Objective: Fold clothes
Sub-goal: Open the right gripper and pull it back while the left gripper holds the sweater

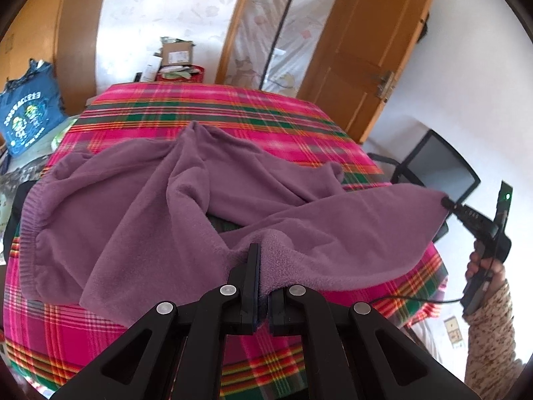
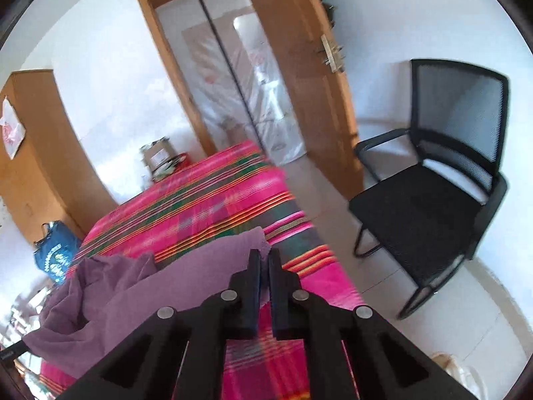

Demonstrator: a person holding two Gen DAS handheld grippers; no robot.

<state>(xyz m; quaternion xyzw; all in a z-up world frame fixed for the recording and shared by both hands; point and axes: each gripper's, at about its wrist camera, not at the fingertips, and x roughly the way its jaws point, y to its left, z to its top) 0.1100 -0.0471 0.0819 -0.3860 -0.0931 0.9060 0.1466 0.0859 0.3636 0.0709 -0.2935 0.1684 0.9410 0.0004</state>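
Purple fleece garment stretched over the plaid bed, both corners pinched!

The bed [image 1: 266, 113] runs bare to its far edge; the purple fleece garment [image 1: 140, 200] sprawls across the near half, one edge lifted past the bed's right side toward the black mesh chair [image 2: 433, 200]. The left hand-held gripper [image 1: 263, 266] is clamped on its near hem, and the right hand-held gripper [image 2: 265, 266] is closed tight on that lifted corner.
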